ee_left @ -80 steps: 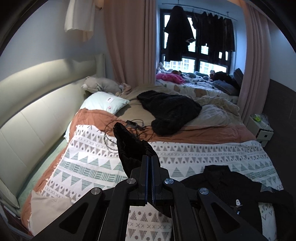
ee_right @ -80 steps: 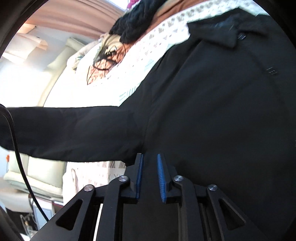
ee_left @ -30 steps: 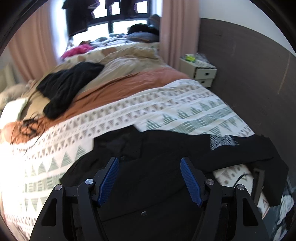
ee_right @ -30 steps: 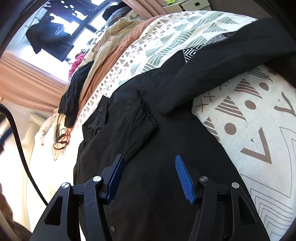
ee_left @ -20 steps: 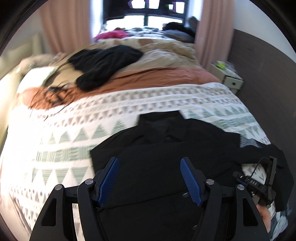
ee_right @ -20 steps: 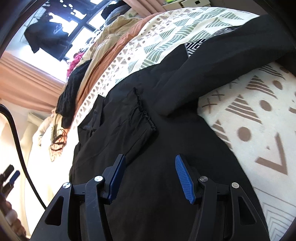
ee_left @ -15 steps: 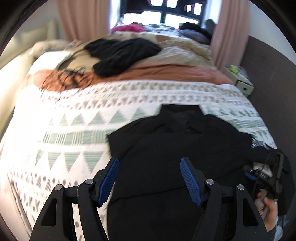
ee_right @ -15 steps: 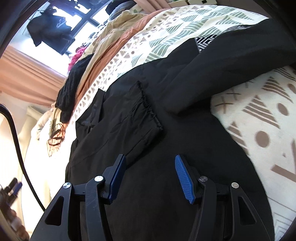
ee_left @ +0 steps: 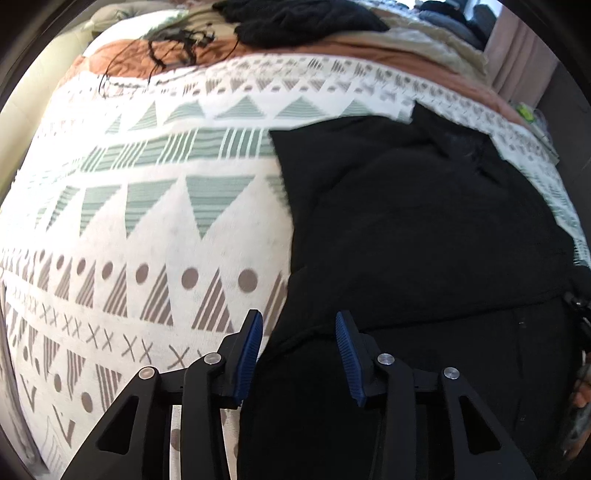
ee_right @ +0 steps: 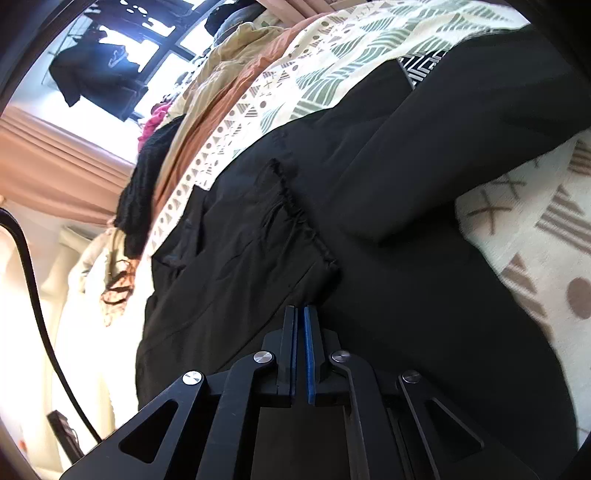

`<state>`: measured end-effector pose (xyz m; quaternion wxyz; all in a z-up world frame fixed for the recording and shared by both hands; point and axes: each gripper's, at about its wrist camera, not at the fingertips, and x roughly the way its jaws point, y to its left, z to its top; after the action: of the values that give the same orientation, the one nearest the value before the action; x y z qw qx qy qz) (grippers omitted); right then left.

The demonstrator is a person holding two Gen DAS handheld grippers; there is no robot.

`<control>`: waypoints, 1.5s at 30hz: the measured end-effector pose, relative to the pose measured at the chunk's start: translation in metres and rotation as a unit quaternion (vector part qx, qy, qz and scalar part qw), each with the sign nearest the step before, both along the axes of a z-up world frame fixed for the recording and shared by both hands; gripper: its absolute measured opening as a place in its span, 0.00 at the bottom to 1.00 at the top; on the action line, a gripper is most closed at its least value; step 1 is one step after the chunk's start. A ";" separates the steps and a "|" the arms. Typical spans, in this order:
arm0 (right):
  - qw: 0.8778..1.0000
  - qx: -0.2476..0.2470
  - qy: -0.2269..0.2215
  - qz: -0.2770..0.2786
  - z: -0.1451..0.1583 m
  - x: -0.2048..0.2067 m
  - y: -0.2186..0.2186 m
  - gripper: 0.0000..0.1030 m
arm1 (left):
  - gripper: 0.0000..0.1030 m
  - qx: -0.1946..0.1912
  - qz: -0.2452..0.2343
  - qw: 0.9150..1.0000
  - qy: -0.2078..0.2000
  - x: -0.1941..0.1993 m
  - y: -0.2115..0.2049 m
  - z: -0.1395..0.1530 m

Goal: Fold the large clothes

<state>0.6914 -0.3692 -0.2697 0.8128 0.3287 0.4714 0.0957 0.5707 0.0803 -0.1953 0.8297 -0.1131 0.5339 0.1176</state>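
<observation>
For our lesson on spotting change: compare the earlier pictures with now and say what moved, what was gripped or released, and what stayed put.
The right gripper has just closed on the black jacket near the folded sleeve cuff. The left gripper dropped to the jacket's edge, jaws closing but not yet pressing it. The patterned blanket and the jacket's folded sleeve stayed as they were.

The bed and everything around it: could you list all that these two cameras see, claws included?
Black jacket: one, black, spread on the patterned bedspread, one sleeve folded across its front.
Patterned bedspread: one, white with green and brown shapes, covering the bed.
Orange sheet: one, rust orange, beyond the bedspread.
Knitted garment: one, black, heaped on the beige bedding.
Cable tangle: one, dark, beside the knitted garment.
Curtain: pink, beside the window.
Hanging clothes: dark, at the window.
Left claw: black with blue pads, jaws apart over the jacket's side edge, just been closing.
Right claw: black with blue pads, closed at the folded sleeve's cuff.
</observation>
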 end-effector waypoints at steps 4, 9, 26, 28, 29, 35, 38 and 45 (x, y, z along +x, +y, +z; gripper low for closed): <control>1.000 0.005 0.014 -0.020 0.004 -0.006 -0.018 0.10 | 0.42 -0.012 0.014 1.000 0.002 -0.005 0.006 -0.008; 0.998 -0.007 -0.024 -0.055 0.022 -0.018 -0.047 0.40 | 0.42 0.007 0.002 1.000 0.006 -0.008 0.003 -0.003; 0.965 0.066 -0.071 -0.246 0.025 -0.062 -0.189 0.41 | 0.65 -0.012 -0.002 1.000 -0.022 -0.004 -0.011 0.010; 0.959 0.061 -0.078 -0.266 0.026 -0.067 -0.197 0.41 | 0.65 -0.019 -0.002 1.000 -0.024 -0.004 -0.013 0.011; 0.957 0.062 -0.081 -0.272 0.024 -0.068 -0.200 0.41 | 0.65 -0.021 -0.002 0.999 -0.024 -0.004 -0.014 0.011; 0.953 0.083 -0.118 -0.268 0.034 -0.071 -0.190 0.04 | 0.65 -0.007 -0.010 1.000 -0.021 -0.003 -0.016 0.017; 0.956 0.080 -0.138 -0.248 0.051 -0.069 -0.175 0.04 | 0.65 -0.015 -0.002 0.999 -0.033 -0.005 -0.010 0.026; 0.968 0.036 -0.167 -0.186 0.092 -0.060 -0.124 0.04 | 0.65 -0.011 -0.002 0.999 -0.046 -0.014 0.001 0.044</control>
<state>0.6318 -0.4933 -0.1774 0.8713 0.4187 0.2556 0.0130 0.5569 0.0811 -0.1515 0.8522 -0.1266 0.4966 0.1052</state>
